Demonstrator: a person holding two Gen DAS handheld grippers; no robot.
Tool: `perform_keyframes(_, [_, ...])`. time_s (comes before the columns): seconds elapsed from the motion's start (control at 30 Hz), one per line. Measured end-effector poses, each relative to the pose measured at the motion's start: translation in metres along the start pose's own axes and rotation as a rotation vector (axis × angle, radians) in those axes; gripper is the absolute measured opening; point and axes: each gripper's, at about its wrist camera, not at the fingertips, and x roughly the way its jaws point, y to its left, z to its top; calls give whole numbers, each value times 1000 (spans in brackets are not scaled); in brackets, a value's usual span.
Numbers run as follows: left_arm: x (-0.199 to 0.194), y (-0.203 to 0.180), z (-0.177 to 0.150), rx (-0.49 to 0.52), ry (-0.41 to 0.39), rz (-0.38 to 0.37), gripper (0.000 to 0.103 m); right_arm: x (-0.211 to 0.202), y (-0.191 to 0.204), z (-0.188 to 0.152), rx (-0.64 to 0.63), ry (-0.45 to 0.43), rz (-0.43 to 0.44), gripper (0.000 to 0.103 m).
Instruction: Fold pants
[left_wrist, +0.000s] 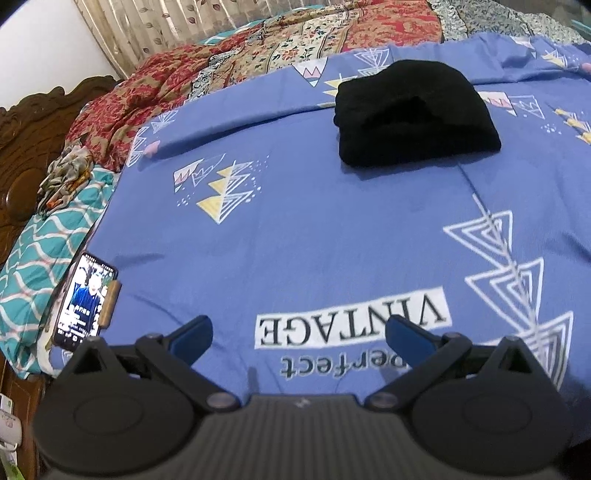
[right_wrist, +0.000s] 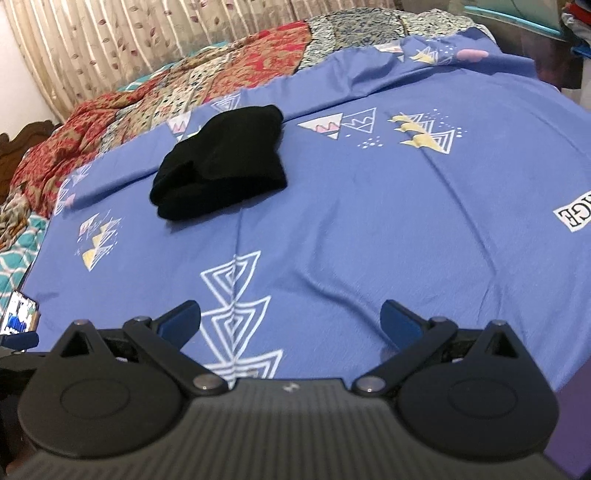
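My left claw (left_wrist: 298, 332) and right claw (right_wrist: 291, 317) both hover spread wide and empty over the blue bedsheet (left_wrist: 332, 229). The black pants (left_wrist: 413, 114), folded into a compact bundle, lie far ahead on the bed. A lit phone (left_wrist: 83, 302) rests near left.

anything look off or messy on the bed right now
Mostly tidy: the black pants sit in a compact folded bundle on the blue sheet. The odd item is a lit phone lying at the sheet's left edge. Both grippers' jaws are open and empty.
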Motion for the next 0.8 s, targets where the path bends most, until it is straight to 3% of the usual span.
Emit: perform_keyframes(0.8, [20, -36, 69, 31, 4, -8, 103, 16, -11, 52, 28, -51, 38, 103])
